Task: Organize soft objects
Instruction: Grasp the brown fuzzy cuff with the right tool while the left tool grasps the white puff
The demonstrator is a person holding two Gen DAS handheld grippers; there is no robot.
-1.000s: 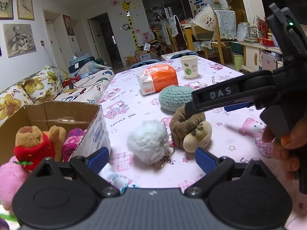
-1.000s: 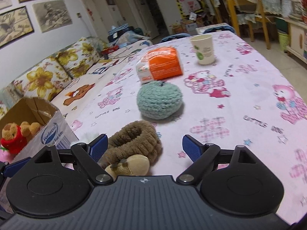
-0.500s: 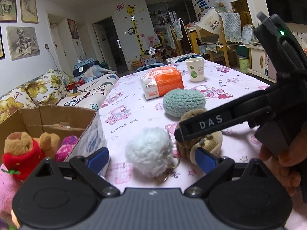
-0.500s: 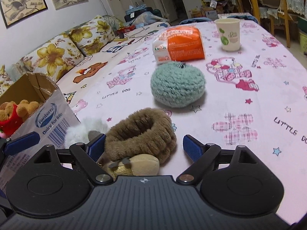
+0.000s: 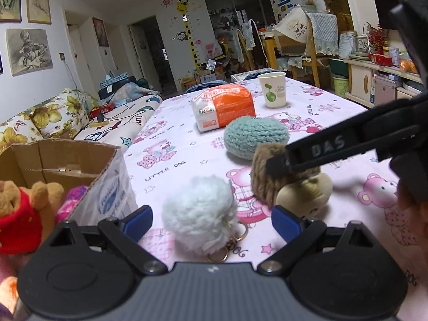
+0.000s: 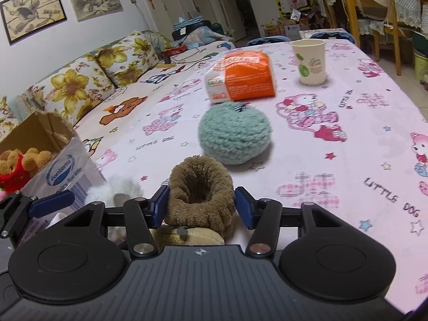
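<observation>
Brown plush (image 6: 200,195) sits between my right gripper (image 6: 202,210) pads as they close; my left gripper (image 5: 211,220) stands spread around the pompom (image 5: 199,214).

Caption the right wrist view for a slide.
Right gripper closing around a brown plush scrunchie on the pink tablecloth.

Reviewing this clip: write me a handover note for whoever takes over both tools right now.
Right tool: jaws closing around the brown plush scrunchie, pads at its sides; toy not yet lifted off the pink tablecloth.
Left tool: open, holding nothing, white pompom keychain between its fingers.
Cardboard box at the table's left edge already holds a bear in red and a pink plush.
Left to do: scrunchie, pompom and teal knitted ball all go into the box.
Tissue pack and paper cup stand farther back, probably not part of the job.
</observation>
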